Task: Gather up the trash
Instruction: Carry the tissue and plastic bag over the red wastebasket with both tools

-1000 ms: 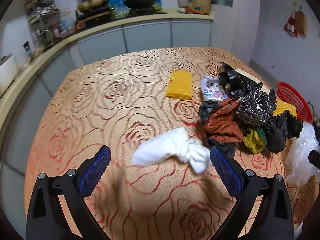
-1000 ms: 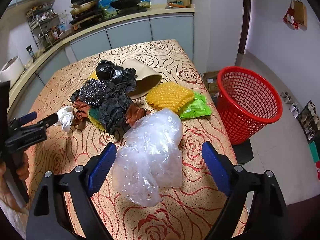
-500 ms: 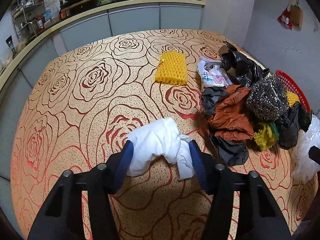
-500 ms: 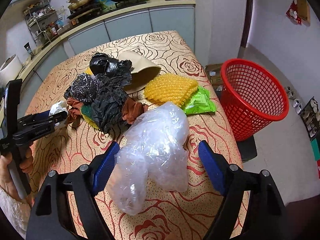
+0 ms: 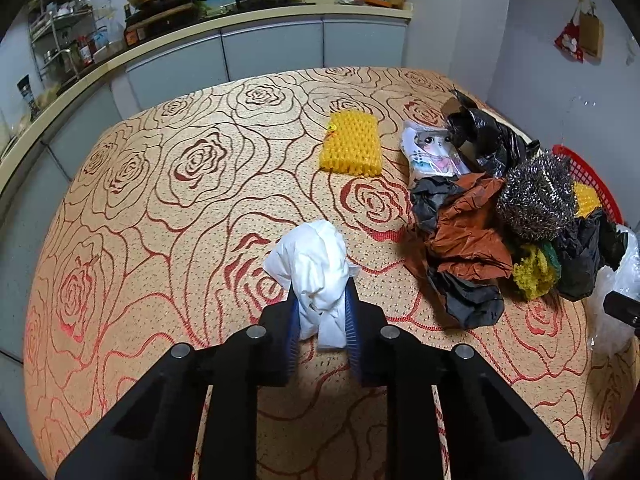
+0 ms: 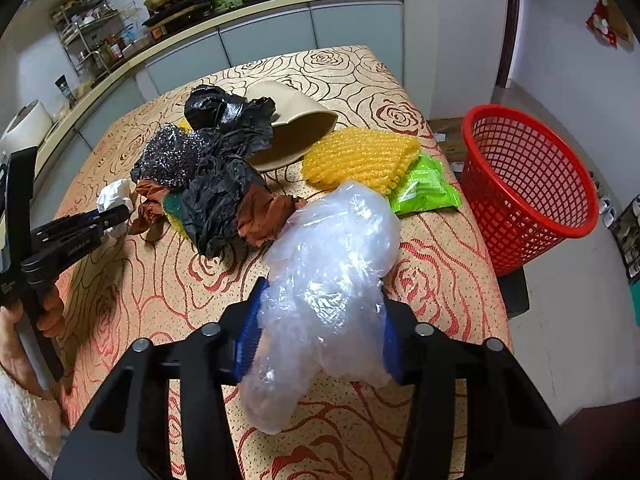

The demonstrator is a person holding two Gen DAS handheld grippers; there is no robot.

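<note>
With both tongs now engaged, I treat the step in hand as securing two pieces of trash before any lift. I see the left tongs (image 5: 322,316) clamped on the white crumpled tissue (image 5: 316,264), which rests on the worktop (image 5: 160,208) just left of the mixed heap of dark bags and scouring pads (image 5: 480,236); their jaws have just been closing, and the blue pads press the wad from both sides. The right tongs (image 6: 320,334) have likewise just been closing around the clear plastic bag (image 6: 332,264), which lies at the near right part of the worktop; both pads appear to touch the film, so I judge it held, though loosely. Film compresses and slips, so I would close further until the bag bunches firmly before raising it. I would lift each piece straight up, clear of the heap, so nothing is dragged along. The red basket (image 6: 528,184) stands on the floor beside the worktop's right edge, near the right tongs; I would carry the bag there first, then bring the tissue across above the heap.
</note>
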